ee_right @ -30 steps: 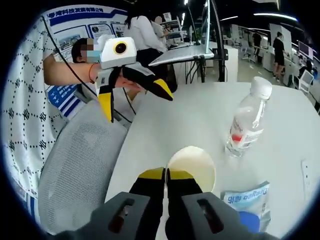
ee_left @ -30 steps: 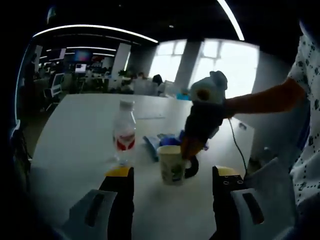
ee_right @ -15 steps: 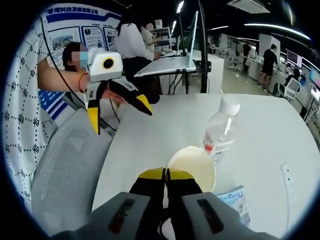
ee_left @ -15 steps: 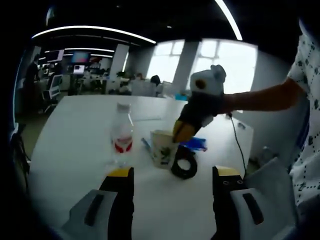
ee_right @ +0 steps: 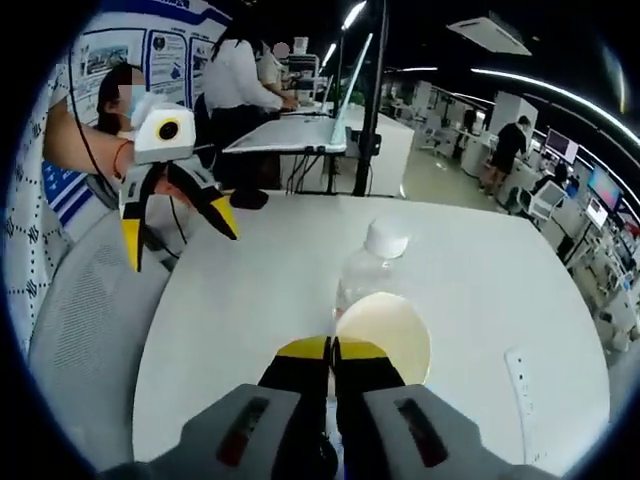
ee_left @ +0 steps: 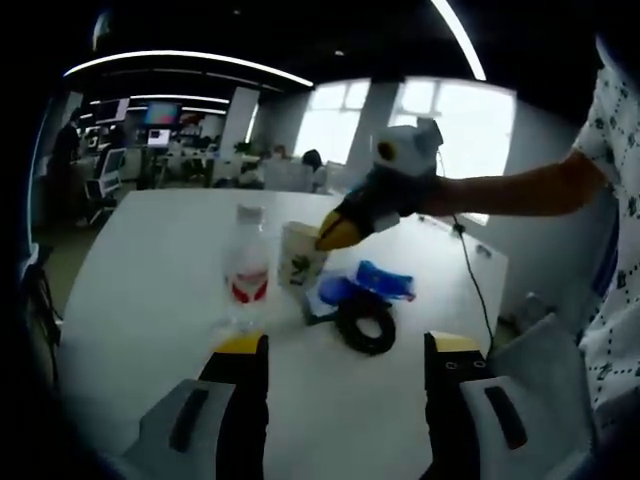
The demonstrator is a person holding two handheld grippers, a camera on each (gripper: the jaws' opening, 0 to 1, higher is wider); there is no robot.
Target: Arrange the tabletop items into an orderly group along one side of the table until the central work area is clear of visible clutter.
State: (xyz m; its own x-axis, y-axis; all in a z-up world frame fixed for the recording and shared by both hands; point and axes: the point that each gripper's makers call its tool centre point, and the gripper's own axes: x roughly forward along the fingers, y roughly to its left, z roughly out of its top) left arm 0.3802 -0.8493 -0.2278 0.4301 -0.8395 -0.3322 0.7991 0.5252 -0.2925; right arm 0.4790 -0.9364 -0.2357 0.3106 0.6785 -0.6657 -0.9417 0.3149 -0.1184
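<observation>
Two claws: left claw point(ee_left: 340, 350) wide, empty; right claw point(ee_right: 332, 348) pinching paper cup point(ee_left: 298, 256) rim.
Ahead of left claw: tape roll point(ee_left: 366, 324), blue packet point(ee_left: 367, 283), bottle point(ee_left: 246, 272).
Advice: lower cup gently beside bottle, upright, on desk point(ee_right: 270, 260).

The table point(ee_left: 150, 260) is white, and the clear bottle point(ee_left: 246, 266) has a white cap and red label. The cream cup point(ee_left: 299, 257) bears a green print. The packet point(ee_left: 372, 284) is blue, the ring point(ee_left: 365, 325) black, and both grippers' jaw tips yellow.
</observation>
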